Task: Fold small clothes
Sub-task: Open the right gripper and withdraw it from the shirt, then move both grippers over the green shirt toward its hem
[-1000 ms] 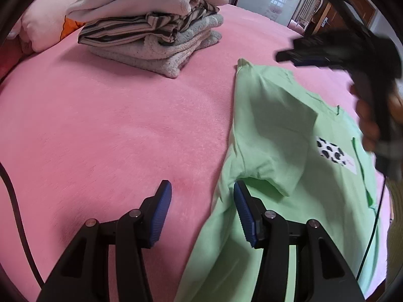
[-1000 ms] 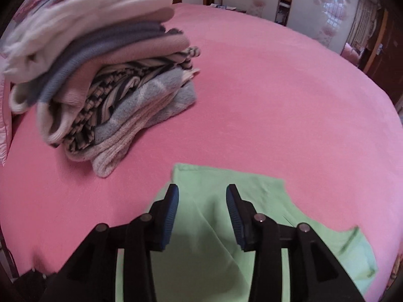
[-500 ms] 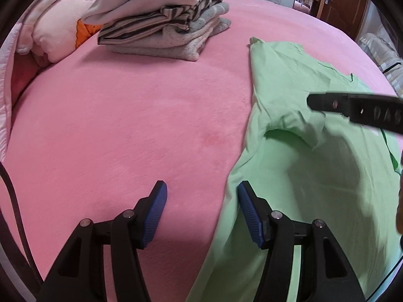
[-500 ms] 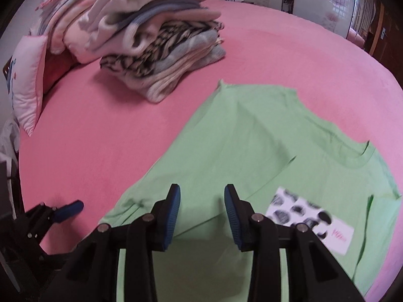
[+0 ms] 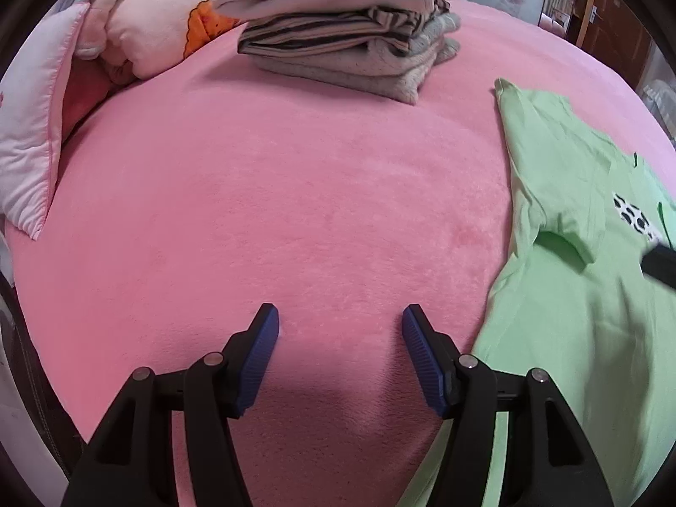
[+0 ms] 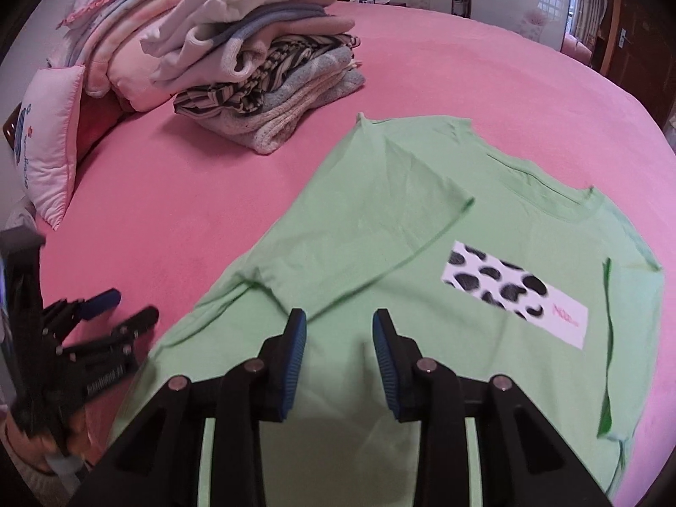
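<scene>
The green T-shirt (image 6: pixel 422 262) lies spread on the pink bed (image 5: pixel 295 194), one sleeve folded in over its body. Only the right wrist view shows its whole front and the spotted patch (image 6: pixel 507 291); there the right tongs (image 6: pixel 339 350) hover over the shirt's near part, parted, gripping nothing. The left wrist view shows the left tongs (image 5: pixel 340 338) parted over bare blanket, left of the shirt's hem. A stack of folded clothes (image 5: pixel 355 42) sits at the far side.
</scene>
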The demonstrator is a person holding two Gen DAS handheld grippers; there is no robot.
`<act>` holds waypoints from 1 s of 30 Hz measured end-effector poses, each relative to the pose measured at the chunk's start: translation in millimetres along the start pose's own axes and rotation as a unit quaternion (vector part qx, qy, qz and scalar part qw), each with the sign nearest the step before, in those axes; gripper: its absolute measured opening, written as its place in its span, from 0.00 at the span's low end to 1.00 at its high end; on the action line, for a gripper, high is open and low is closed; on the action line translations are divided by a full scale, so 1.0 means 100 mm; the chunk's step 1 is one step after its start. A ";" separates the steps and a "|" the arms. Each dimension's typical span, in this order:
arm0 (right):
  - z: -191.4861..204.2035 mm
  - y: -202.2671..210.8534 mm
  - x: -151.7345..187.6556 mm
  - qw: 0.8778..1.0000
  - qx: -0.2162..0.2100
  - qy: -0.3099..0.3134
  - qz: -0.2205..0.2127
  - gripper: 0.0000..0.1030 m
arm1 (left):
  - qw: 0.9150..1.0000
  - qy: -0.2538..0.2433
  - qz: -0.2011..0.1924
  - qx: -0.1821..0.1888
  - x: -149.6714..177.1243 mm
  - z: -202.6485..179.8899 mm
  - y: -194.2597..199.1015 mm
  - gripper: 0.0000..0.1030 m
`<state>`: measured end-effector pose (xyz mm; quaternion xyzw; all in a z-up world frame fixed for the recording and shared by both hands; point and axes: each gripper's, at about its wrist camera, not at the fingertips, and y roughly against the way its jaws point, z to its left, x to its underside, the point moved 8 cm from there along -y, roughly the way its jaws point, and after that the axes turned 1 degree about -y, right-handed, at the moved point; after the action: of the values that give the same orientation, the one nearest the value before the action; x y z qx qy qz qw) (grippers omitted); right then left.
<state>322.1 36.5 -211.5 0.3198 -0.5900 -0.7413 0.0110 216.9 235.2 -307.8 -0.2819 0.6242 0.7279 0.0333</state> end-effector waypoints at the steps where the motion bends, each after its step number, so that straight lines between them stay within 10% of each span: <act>1: -0.03 0.04 0.06 1.000 0.003 -0.004 0.000 0.32 | 1.000 -0.002 -0.001 0.001 -0.01 0.00 0.01 0.58; 30: -0.43 2.44 1.76 0.980 0.116 -0.128 -0.098 0.32 | 0.975 -0.138 -0.110 0.132 0.65 -0.77 2.26 0.79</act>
<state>115.6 -144.0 -81.8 0.2781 -0.6344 -0.6999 -0.1745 100.3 95.0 -140.5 -0.2388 0.6696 0.6626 0.2358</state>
